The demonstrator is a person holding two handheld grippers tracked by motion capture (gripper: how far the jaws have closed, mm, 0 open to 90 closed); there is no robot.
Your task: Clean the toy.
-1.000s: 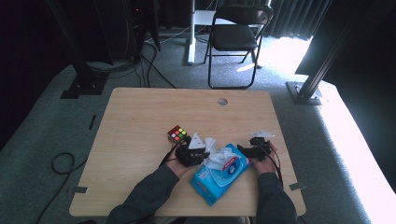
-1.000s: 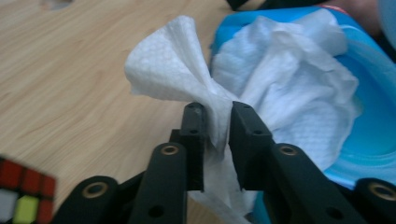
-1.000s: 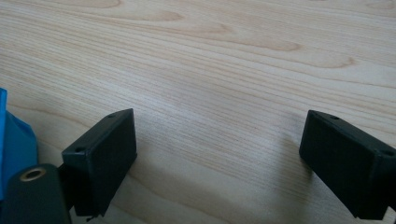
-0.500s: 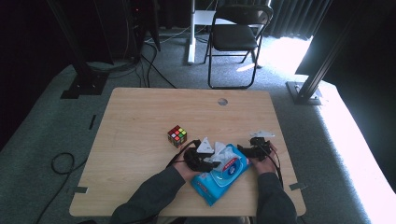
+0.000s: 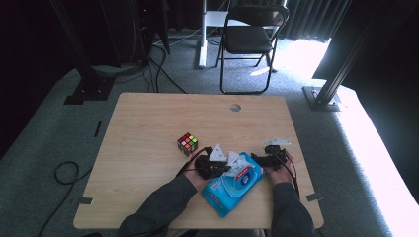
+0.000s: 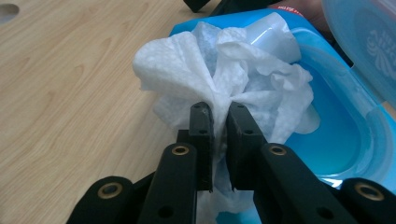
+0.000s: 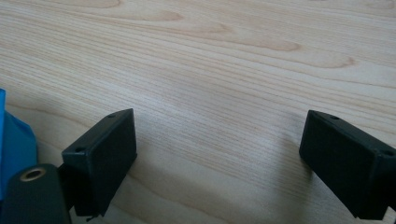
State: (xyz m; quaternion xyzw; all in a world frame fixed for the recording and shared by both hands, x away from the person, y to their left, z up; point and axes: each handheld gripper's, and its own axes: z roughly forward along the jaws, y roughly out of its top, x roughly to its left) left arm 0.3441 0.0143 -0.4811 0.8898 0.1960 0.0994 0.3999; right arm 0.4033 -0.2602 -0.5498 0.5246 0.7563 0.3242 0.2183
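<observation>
A blue pack of wet wipes (image 5: pixel 232 185) lies near the table's front edge with its clear lid (image 6: pixel 373 42) flipped open. A white wipe (image 6: pixel 224 74) bunches up out of the pack's opening. My left gripper (image 6: pixel 219 140) is shut on that wipe, jaws pinching its lower folds; from above the left gripper (image 5: pixel 217 165) sits at the pack's left side. My right gripper (image 7: pixel 219 149) stands open just above bare wood, nothing between its jaws, with the pack's blue corner (image 7: pixel 14 144) at its left. In the high view the right gripper (image 5: pixel 269 158) rests at the pack's right end.
A colourful puzzle cube (image 5: pixel 187 143) sits on the wooden table (image 5: pixel 148 123) just left of my left gripper. A round hole (image 5: pixel 235 107) marks the table's far edge. Beyond it stands a folding chair (image 5: pixel 249 39).
My left gripper has moved right from beside the cube onto the pack and has shut on the wipe. The right gripper has stayed put.
</observation>
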